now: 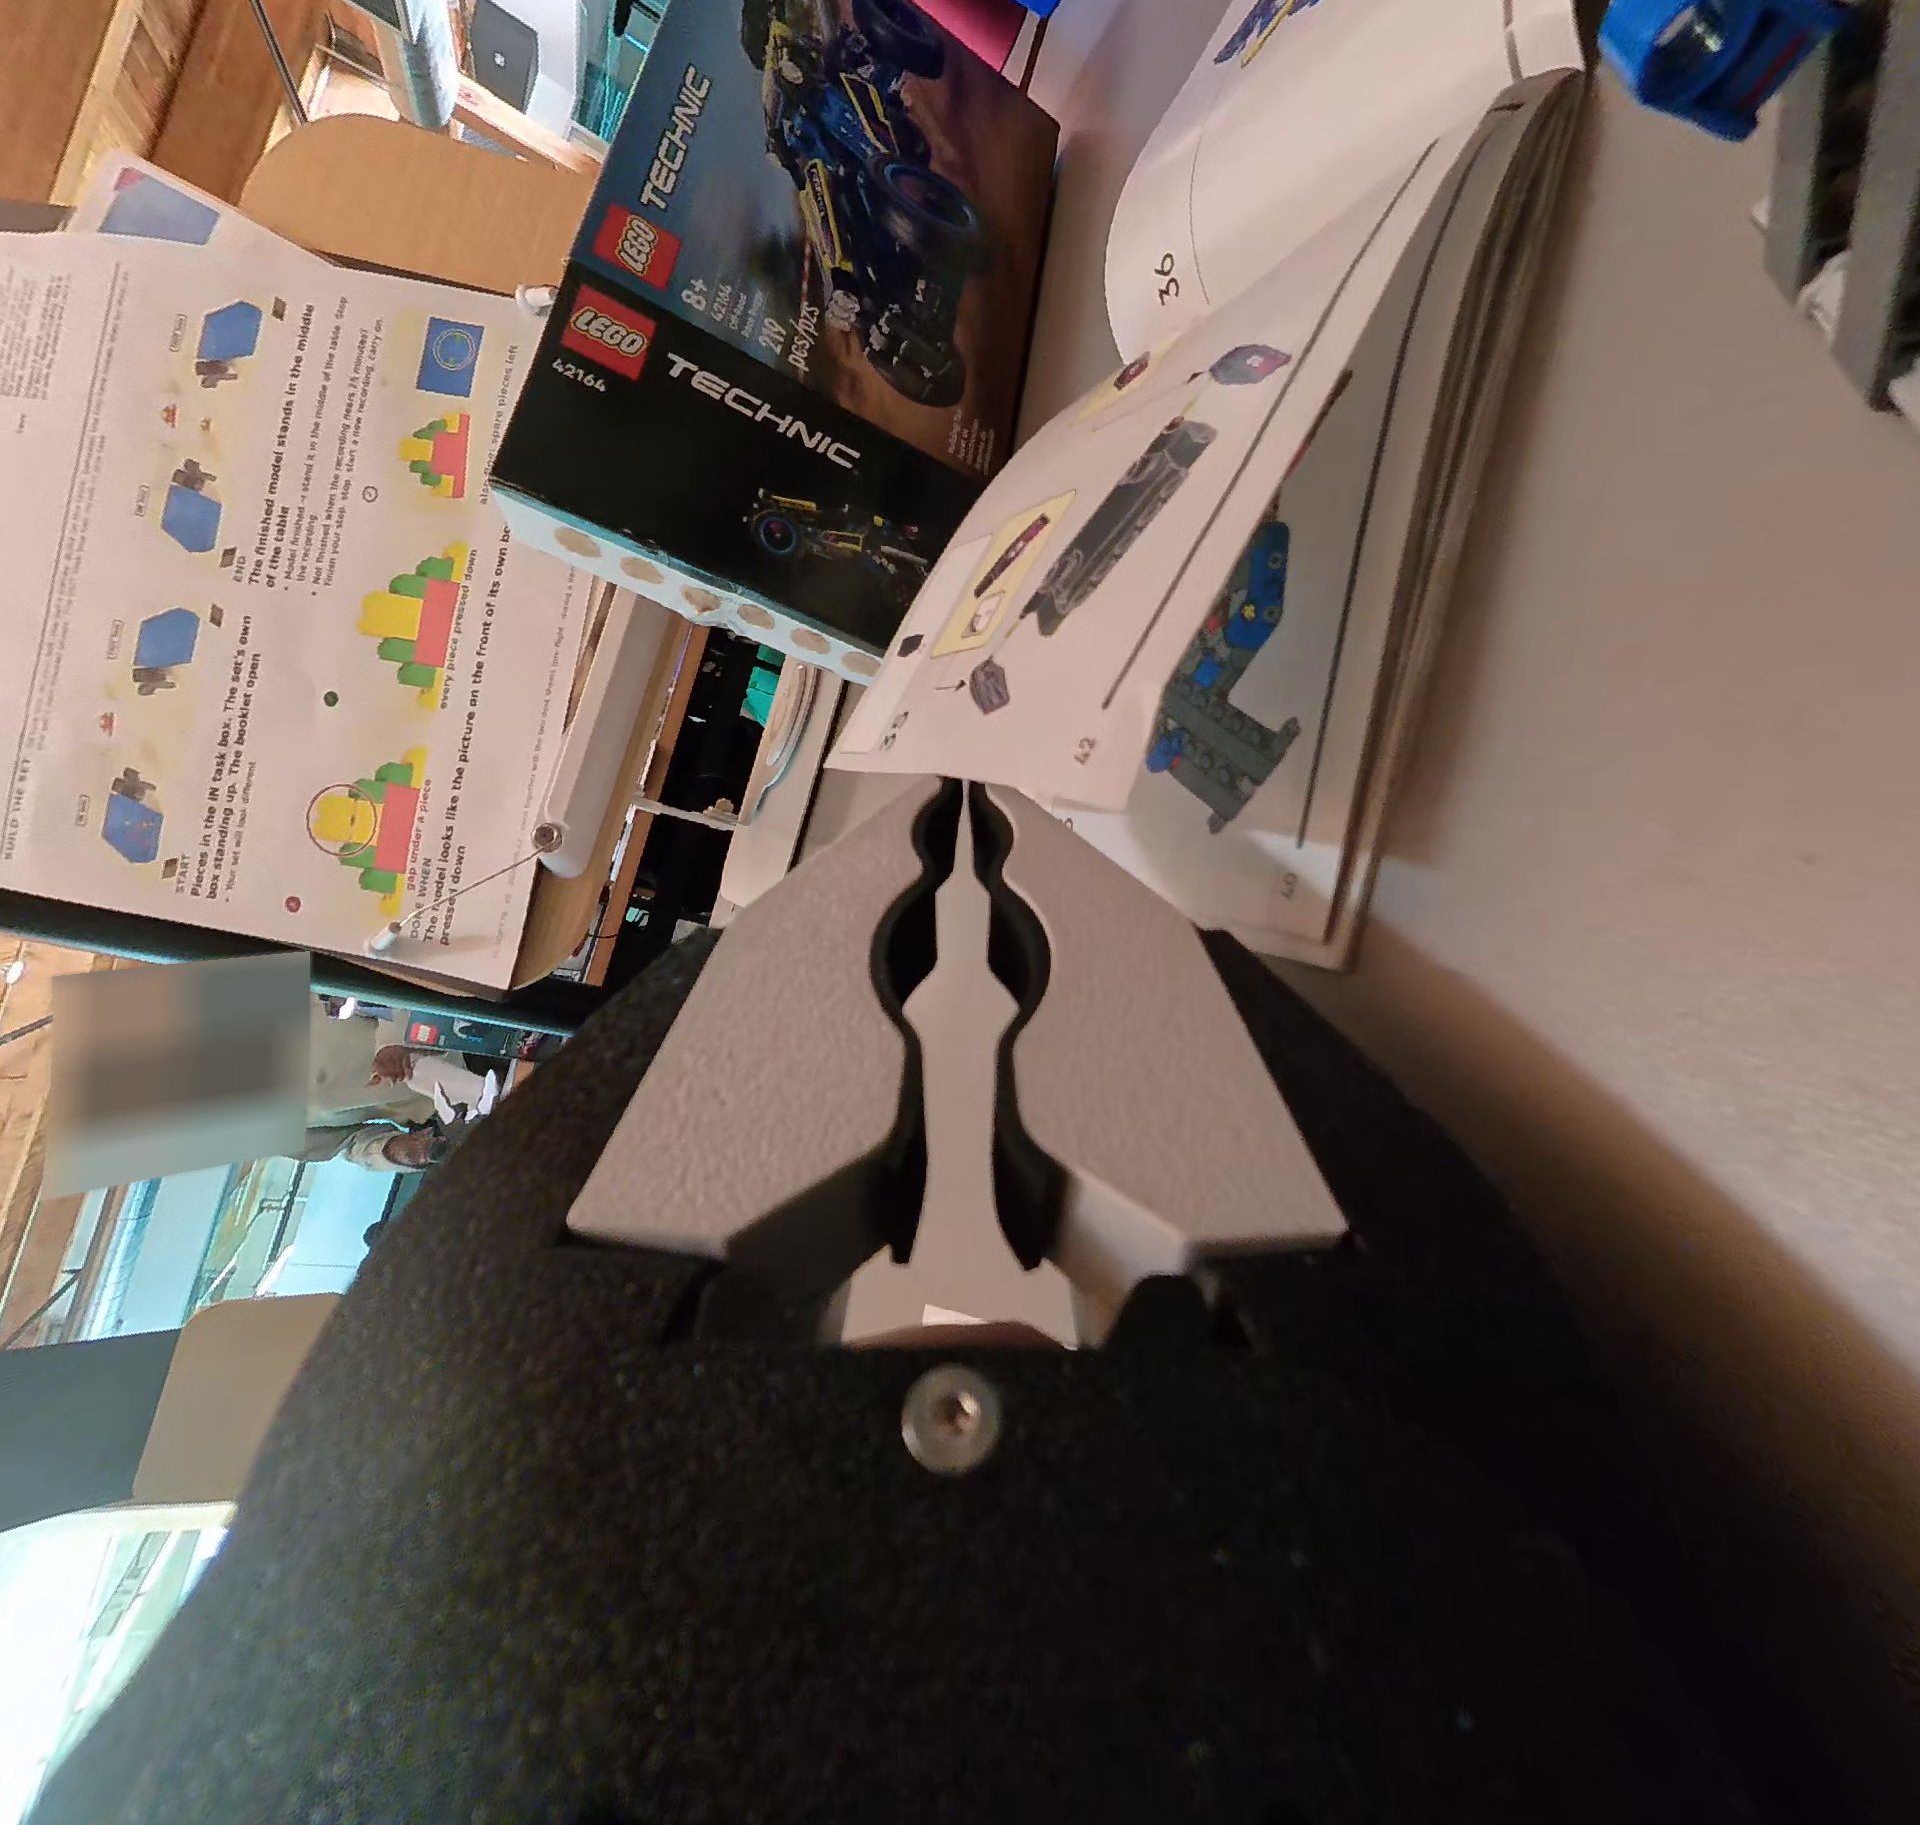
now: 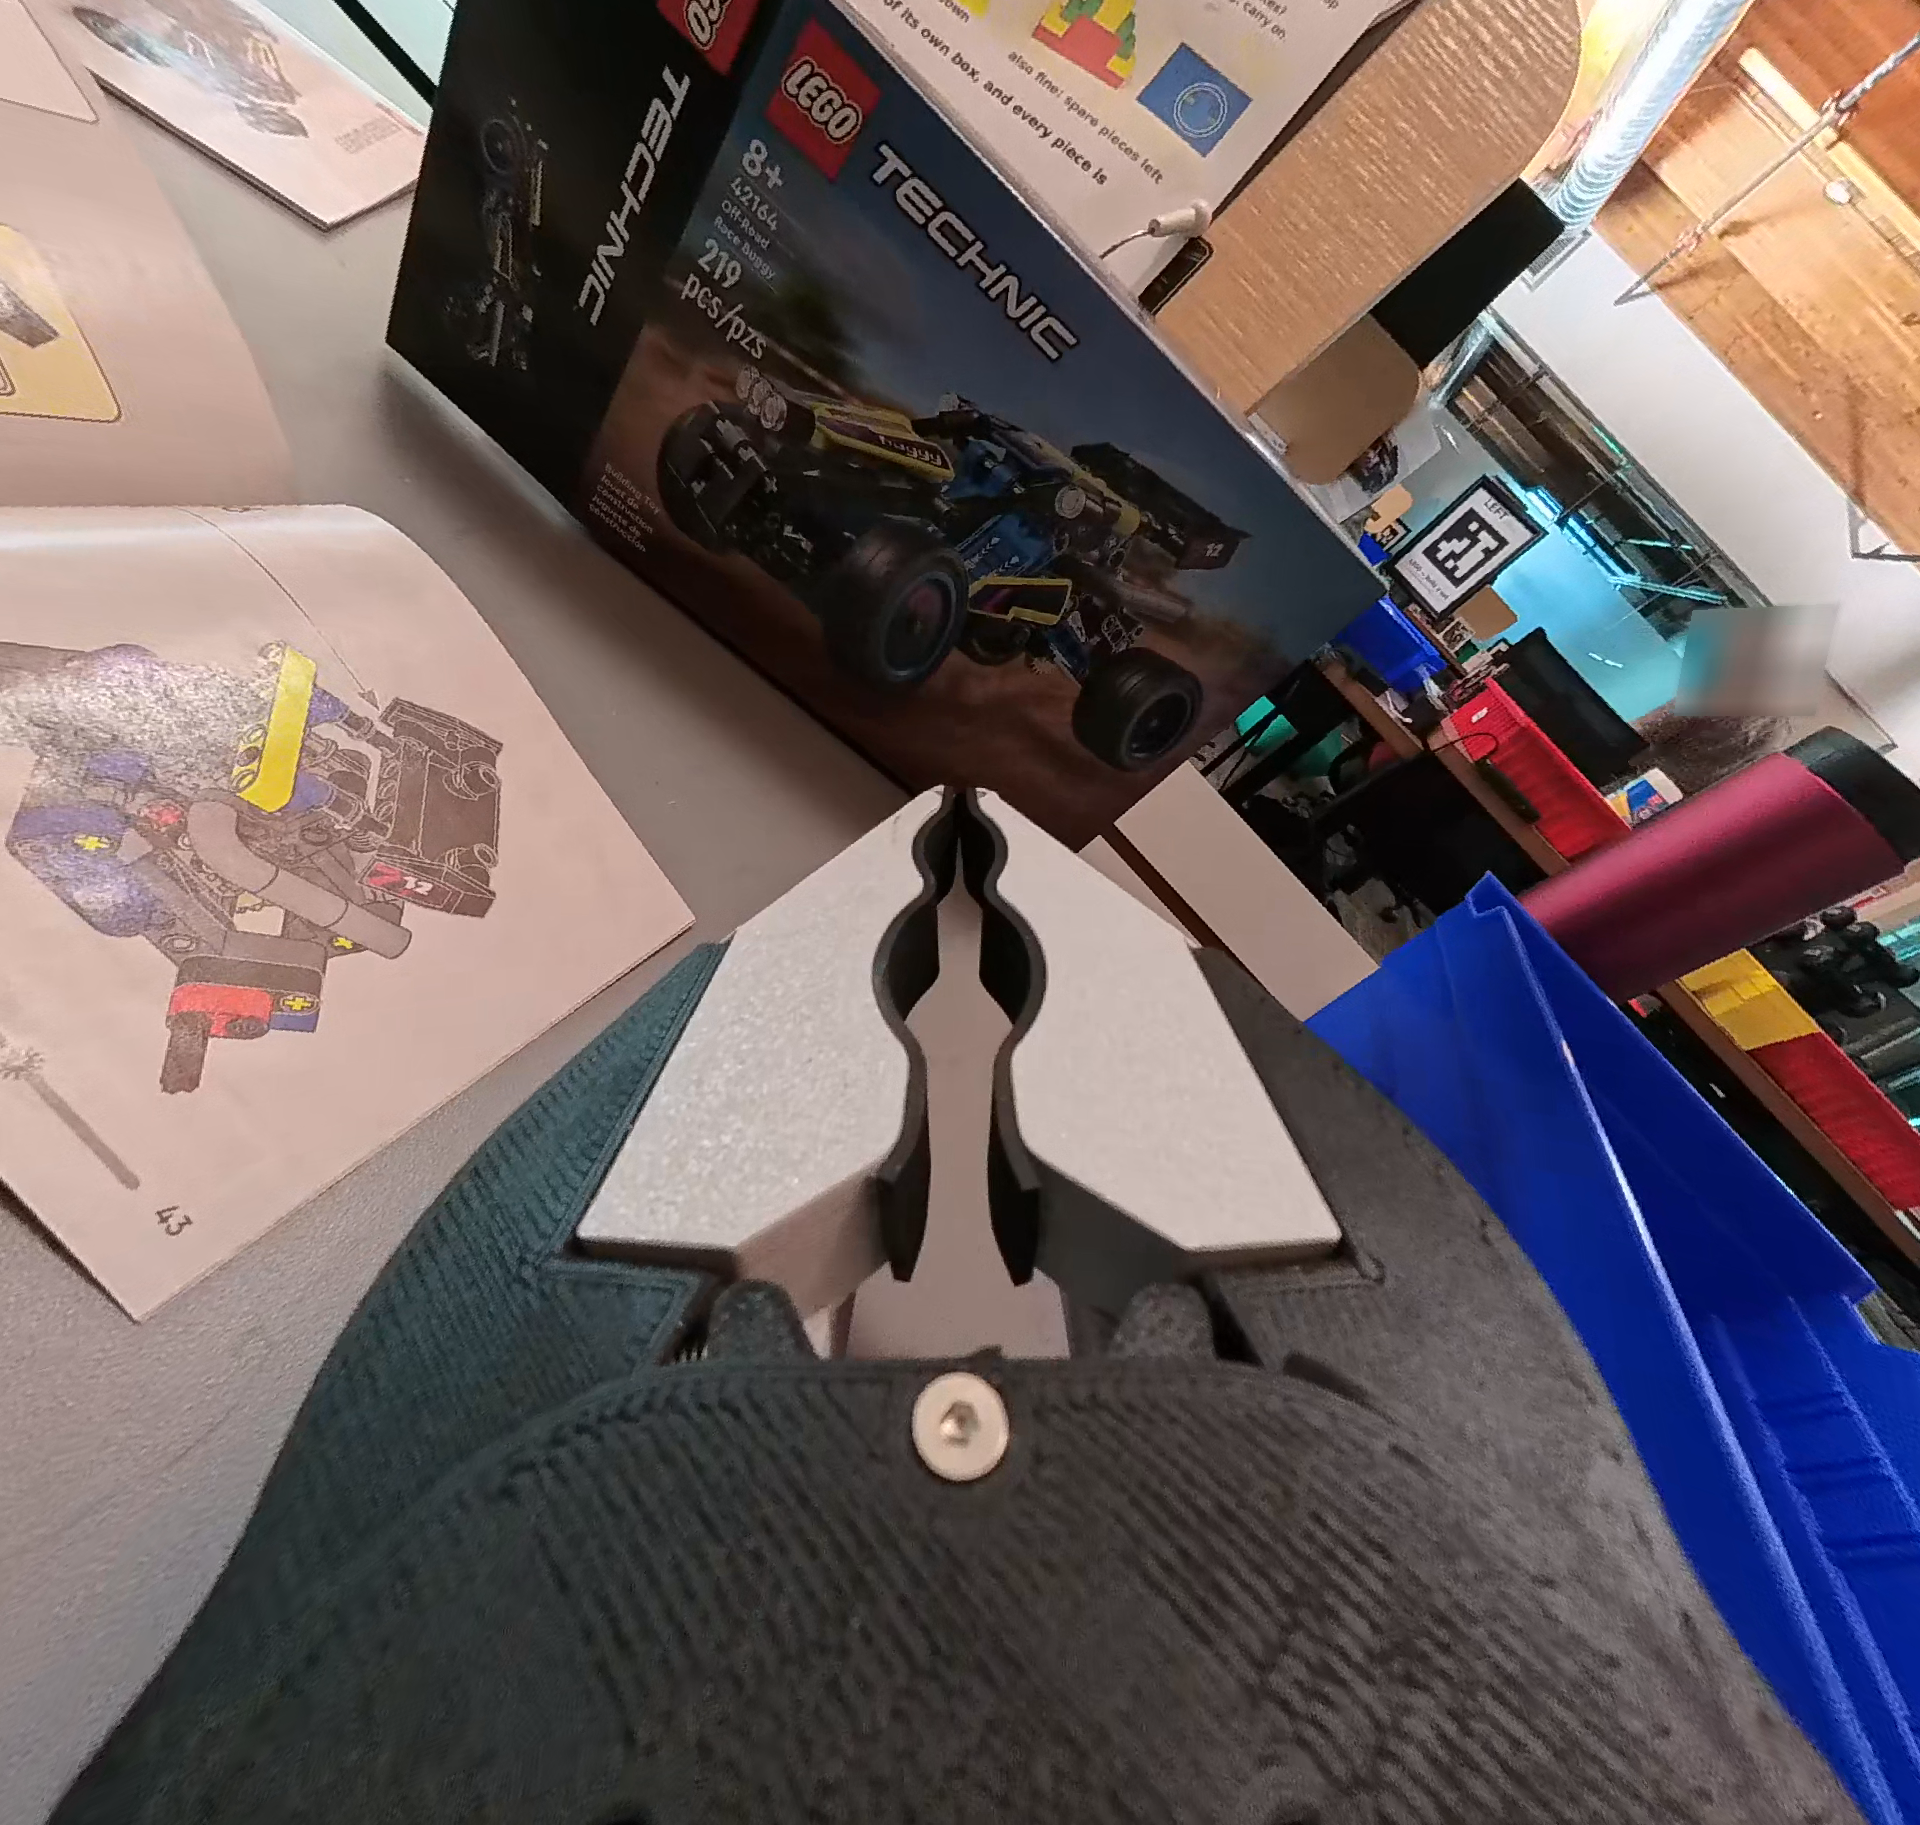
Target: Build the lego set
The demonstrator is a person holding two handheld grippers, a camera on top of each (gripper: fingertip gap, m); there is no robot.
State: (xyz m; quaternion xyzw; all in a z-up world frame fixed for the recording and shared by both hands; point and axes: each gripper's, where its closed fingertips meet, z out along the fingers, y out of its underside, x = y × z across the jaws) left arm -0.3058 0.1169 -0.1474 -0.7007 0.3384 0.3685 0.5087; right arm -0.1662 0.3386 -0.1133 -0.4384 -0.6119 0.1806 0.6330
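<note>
My left gripper [image 1: 958, 788] is shut. Its fingertips rest against the lower edge of a lifted, curling page [image 1: 1091, 570] of an open building booklet [image 1: 1475, 404] that lies on the grey table [image 1: 1662, 840]. I cannot see the page pinched between the pads. A dark toy-car set box [image 1: 810, 321] stands just behind the booklet. My right gripper [image 2: 958, 799] is shut with nothing between its pads. It hovers over the table [image 2: 540, 570], just in front of the lower corner of the same box [image 2: 935, 425]. The booklet's open page [image 2: 260, 840] lies to its left.
A printed instruction sheet [image 1: 260, 549] hangs behind the box. A blue plastic part [image 1: 1704, 40] sits past the booklet. In the right wrist view a blue bin [image 2: 1662, 1256] is close on the right, a maroon roll [image 2: 1714, 871] lies behind it, and a second leaflet [image 2: 239, 82] is at the far left. My right fingertips sit around 25 cm from my left ones.
</note>
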